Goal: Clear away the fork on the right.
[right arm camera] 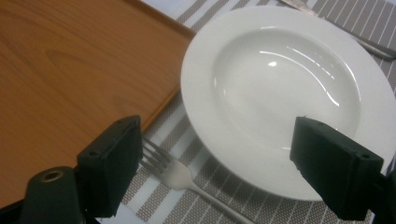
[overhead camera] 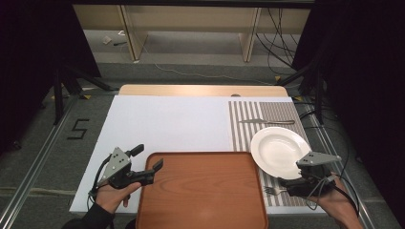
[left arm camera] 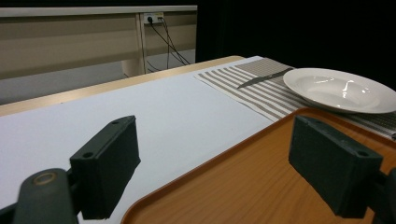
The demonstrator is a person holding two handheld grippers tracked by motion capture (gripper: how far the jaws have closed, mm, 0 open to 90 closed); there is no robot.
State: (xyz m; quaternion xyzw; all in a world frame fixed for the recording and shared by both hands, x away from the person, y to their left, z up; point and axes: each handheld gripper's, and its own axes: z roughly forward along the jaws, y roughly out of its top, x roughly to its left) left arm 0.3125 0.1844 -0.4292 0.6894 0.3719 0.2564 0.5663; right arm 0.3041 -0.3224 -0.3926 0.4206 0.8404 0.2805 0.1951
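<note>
A white deep plate rests on a striped placemat at the right. A knife lies beyond it and a fork near the front edge. A brown wooden tray fills the front middle. My left gripper is open and empty, straddling the tray's far left corner; its own view shows the tray and the plate. My right gripper is open over the plate's near rim. In its view the plate and the fork lie between the jaws, untouched.
A white sheet covers the table left of the placemat. The table's wooden far edge shows beyond it. Past the table are floor cables and desk legs. Dark curtains stand on both sides.
</note>
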